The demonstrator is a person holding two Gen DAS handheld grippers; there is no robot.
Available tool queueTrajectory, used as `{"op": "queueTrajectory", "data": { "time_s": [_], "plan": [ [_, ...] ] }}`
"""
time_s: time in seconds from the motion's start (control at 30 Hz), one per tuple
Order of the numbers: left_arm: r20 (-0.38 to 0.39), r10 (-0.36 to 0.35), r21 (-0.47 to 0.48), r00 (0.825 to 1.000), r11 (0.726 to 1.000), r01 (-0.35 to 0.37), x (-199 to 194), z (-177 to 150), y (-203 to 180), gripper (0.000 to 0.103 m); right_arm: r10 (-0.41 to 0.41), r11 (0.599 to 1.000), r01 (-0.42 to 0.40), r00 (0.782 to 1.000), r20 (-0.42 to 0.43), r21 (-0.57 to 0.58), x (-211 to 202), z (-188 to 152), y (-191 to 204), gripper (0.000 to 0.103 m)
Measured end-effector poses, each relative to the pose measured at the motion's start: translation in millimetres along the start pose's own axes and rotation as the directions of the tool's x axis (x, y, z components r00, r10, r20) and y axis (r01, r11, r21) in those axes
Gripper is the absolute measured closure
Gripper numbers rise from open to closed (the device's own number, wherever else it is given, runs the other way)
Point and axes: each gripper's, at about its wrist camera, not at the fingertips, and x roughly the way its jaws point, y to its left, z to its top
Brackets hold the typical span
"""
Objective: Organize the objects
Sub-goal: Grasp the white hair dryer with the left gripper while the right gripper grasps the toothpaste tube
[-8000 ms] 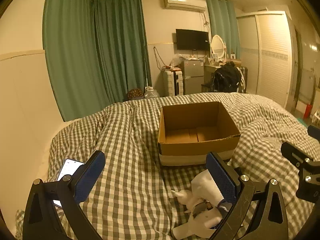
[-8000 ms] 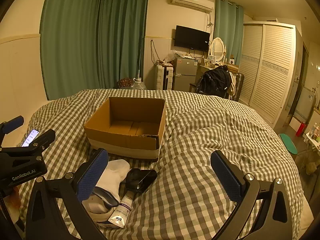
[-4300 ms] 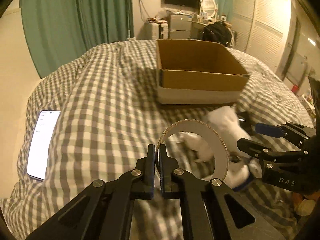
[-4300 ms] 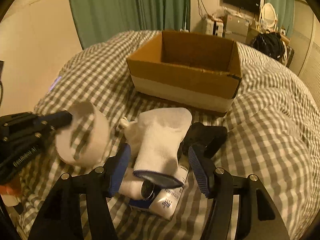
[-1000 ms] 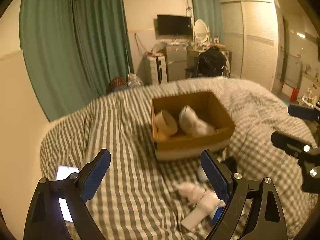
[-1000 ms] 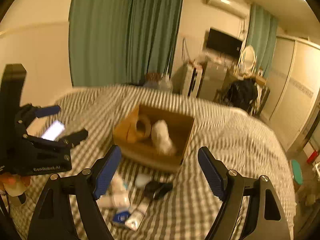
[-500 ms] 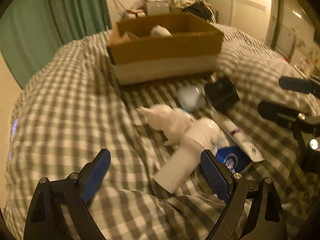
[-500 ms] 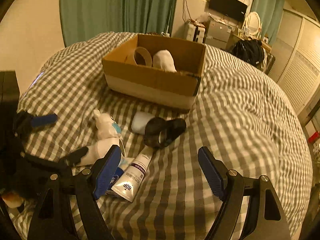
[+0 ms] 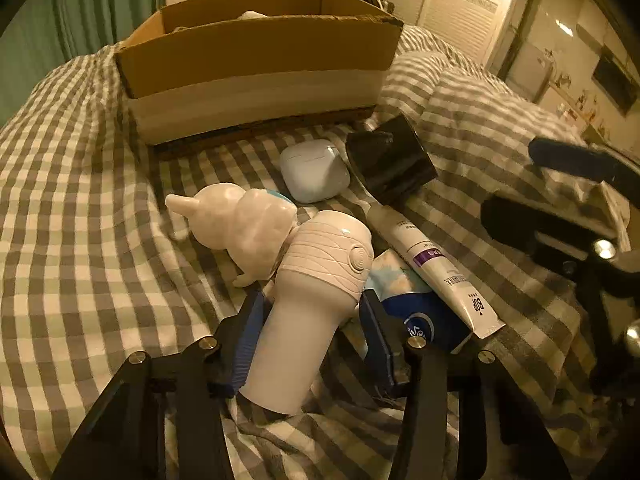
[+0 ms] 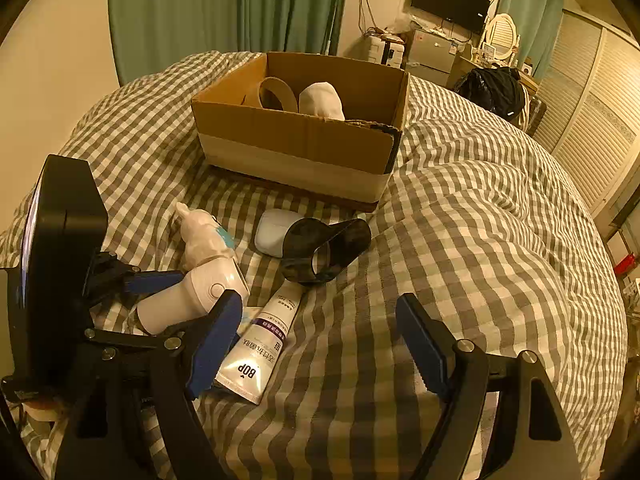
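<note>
My left gripper (image 9: 312, 328) has its blue pads on both sides of the handle of a white handheld device (image 9: 312, 300), which lies on the checked bed; it also shows in the right wrist view (image 10: 188, 296). Beside it lie a white figurine (image 9: 236, 224), a white earbud case (image 9: 314, 170), a black tape roll (image 9: 390, 160), a white tube (image 9: 432, 268) and a blue tissue pack (image 9: 420, 312). The cardboard box (image 10: 296, 140) holds a tape roll (image 10: 276, 94) and a white sock (image 10: 320, 100). My right gripper (image 10: 320, 344) is open and empty above the quilt.
The checked quilt (image 10: 480, 220) covers the whole bed. Green curtains (image 10: 224, 4) hang behind the box. A louvred wardrobe (image 10: 592, 120) stands at the right, a dresser with a black bag (image 10: 496, 88) beyond the bed.
My left gripper has dropped down to the pile and narrowed around the white device's handle. The right gripper has come slightly lower and nearer the items, still open.
</note>
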Motion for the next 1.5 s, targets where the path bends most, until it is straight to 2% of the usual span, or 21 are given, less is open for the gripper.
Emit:
{"op": "queueTrajectory", "data": {
  "time_s": [0.07,0.2,0.3,0.37,0.43,0.5,0.57,0.63,0.7,0.77,0.8,0.83,1.03,1.2,1.5],
  "plan": [
    [0.022,0.015,-0.043,1.0,0.999,-0.014,-12.7,-1.8,6.0,0.059,-0.002,1.0,0.002,1.0,-0.006,-0.005,1.1,0.8,1.5,0.024],
    [0.08,0.038,-0.112,0.996,0.993,-0.029,-43.1,0.7,23.2,0.059,0.003,1.0,-0.004,1.0,-0.031,-0.026,7.7,4.3,9.2,0.024],
    [0.118,0.106,-0.128,0.987,0.988,-0.091,-59.5,3.4,35.0,0.06,0.014,0.998,-0.019,0.997,-0.08,-0.058,22.2,7.1,20.2,0.024],
    [0.141,0.129,-0.143,0.982,0.984,-0.109,-67.8,1.8,43.0,0.06,0.026,0.997,-0.035,0.992,-0.126,-0.071,35.2,7.8,27.0,0.03],
    [0.146,0.152,-0.151,0.978,0.98,-0.13,-68.8,0.7,49.1,0.06,0.032,0.995,-0.048,0.985,-0.171,-0.089,47.8,6.5,33.4,0.045],
    [0.142,0.164,-0.148,0.976,0.979,-0.143,-68.5,-1.3,52.1,0.059,0.025,0.993,-0.049,0.976,-0.218,-0.107,61.0,3.9,38.5,0.052],
    [0.138,0.153,-0.149,0.978,0.98,-0.132,-69.9,-3.5,54.8,0.059,-0.003,0.992,-0.027,0.971,-0.24,-0.121,68.2,2.8,41.0,0.056],
    [0.135,0.143,-0.143,0.98,0.982,-0.124,-68.1,-4.6,55.3,0.059,-0.026,0.992,-0.006,0.97,-0.244,-0.128,68.9,4.1,41.5,0.064],
    [0.134,0.138,-0.143,0.981,0.983,-0.118,-66.1,-4.2,54.5,0.06,-0.05,0.991,0.015,0.965,-0.258,-0.135,71.4,4.0,41.4,0.065],
    [0.136,0.129,-0.149,0.982,0.983,-0.108,-64.9,-3.5,55.0,0.06,-0.065,0.989,0.026,0.961,-0.269,-0.148,73.5,3.1,43.0,0.068],
    [0.136,0.126,-0.151,0.983,0.983,-0.105,-64.6,-3.5,55.3,0.06,-0.067,0.987,0.024,0.96,-0.273,-0.158,74.0,2.6,44.9,0.074],
    [0.136,0.125,-0.153,0.983,0.983,-0.103,-64.6,-4.0,55.7,0.059,-0.065,0.986,0.02,0.959,-0.275,-0.165,74.1,2.2,46.6,0.074],
    [0.139,0.117,-0.16,0.983,0.983,-0.095,-72.1,-5.9,55.8,0.059,-0.089,0.976,0.034,0.963,-0.255,-0.213,62.8,1.2,55.5,0.083],
    [0.151,0.124,-0.163,0.981,0.982,-0.099,-81.1,-6.3,53.7,0.059,-0.064,0.968,0.009,0.975,-0.211,-0.252,37.0,2.7,64.4,0.084],
    [0.191,0.147,-0.161,0.97,0.98,-0.117,-110.0,-5.5,46.3,0.059,0.011,0.968,-0.032,0.996,-0.086,-0.248,-23.2,19.3,78.6,0.084]
  ]
}}
